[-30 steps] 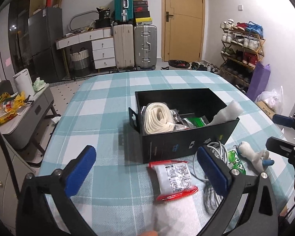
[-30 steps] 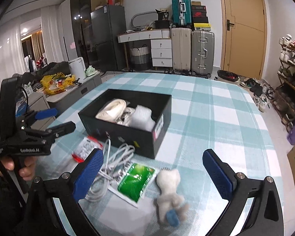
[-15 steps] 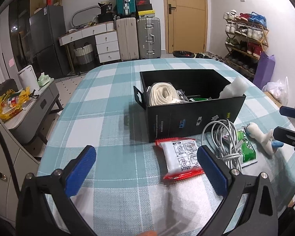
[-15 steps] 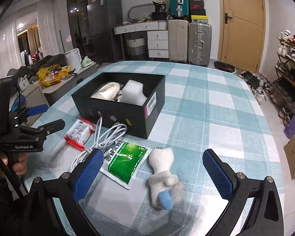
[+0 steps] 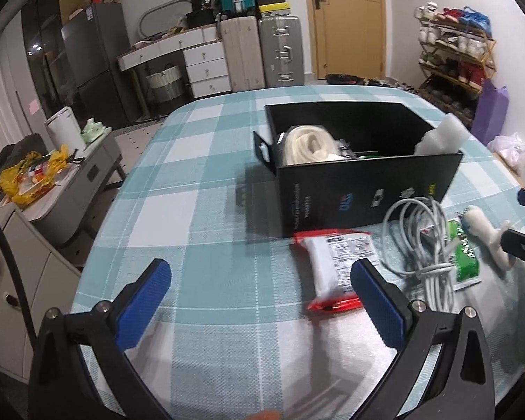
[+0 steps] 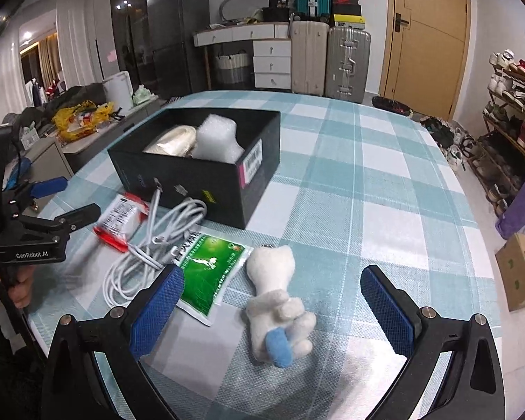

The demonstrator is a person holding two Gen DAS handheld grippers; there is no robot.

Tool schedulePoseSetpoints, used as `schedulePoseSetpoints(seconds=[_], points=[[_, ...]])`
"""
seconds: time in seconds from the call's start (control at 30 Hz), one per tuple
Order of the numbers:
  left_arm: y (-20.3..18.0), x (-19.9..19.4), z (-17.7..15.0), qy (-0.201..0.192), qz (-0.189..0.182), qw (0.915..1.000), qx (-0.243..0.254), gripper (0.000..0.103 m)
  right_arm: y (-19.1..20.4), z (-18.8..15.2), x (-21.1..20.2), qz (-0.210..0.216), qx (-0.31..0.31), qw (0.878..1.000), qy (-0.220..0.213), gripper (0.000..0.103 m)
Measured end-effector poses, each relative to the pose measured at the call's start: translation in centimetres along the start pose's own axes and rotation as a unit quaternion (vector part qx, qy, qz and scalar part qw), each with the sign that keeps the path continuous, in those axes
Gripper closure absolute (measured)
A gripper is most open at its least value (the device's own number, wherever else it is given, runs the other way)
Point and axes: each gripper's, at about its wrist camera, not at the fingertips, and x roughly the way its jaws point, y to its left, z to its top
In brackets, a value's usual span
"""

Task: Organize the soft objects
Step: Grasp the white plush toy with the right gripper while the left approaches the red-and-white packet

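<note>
A black box (image 5: 367,189) (image 6: 206,175) stands on the checked table and holds a cream rope coil (image 5: 308,143) and white foam (image 6: 217,138). In front of it lie a red-edged white packet (image 5: 336,266) (image 6: 119,218), a white cable bundle (image 5: 423,241) (image 6: 157,245), a green sachet (image 6: 210,273) (image 5: 465,255) and a white plush toy with a blue tip (image 6: 276,304) (image 5: 486,231). My left gripper (image 5: 259,290) is open and empty, the packet near its right finger. My right gripper (image 6: 273,297) is open, its fingers either side of the plush toy.
The table's near edge is close below both grippers. A grey side cabinet (image 5: 52,189) with yellow bags stands left of the table. Suitcases (image 6: 346,63) and drawers stand at the far wall, a shoe rack (image 6: 514,112) on the right.
Both grippers have pulled back and lowered toward the table's near edge. The plush toy now lies between the right gripper's fingers. Nothing on the table has moved.
</note>
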Motion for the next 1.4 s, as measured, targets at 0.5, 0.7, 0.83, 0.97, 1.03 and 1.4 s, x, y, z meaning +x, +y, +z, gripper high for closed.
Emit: schedulePoseSetpoints(seconds=[0.5, 0.7, 0.83, 0.97, 1.03, 1.4], points=[[-0.5, 1.0, -0.4, 0.024, -0.022, 0.9995, -0.006, 0.000, -1.1, -0.7, 1.3, -0.004, 0.014, 0.999, 0.033, 0.001], [-0.7, 1.5, -0.4, 0.036, -0.044, 0.9983, -0.015, 0.000, -1.4, -0.9, 1.7, 0.001, 0.020, 0.999, 0.038, 0.001], [-1.0, 1.7, -0.4, 0.038, -0.049, 0.9979, -0.017, 0.000, -1.4, -1.0, 1.9, 0.002, 0.020, 0.999, 0.042, 0.002], [-1.3, 1.9, -0.5, 0.042, -0.050, 0.9977, -0.017, 0.000, -1.2, -1.0, 1.9, 0.008, 0.014, 0.999, 0.043, 0.005], [-1.5, 1.7, -0.5, 0.039, -0.060, 0.9973, -0.018, 0.000, -1.0, -1.0, 1.8, 0.012, 0.011, 0.999, 0.043, 0.005], [-1.7, 2.3, -0.7, 0.043, -0.060, 0.9971, -0.019, 0.000, -0.4, -1.1, 1.7, 0.018, 0.003, 0.999, 0.042, 0.006]])
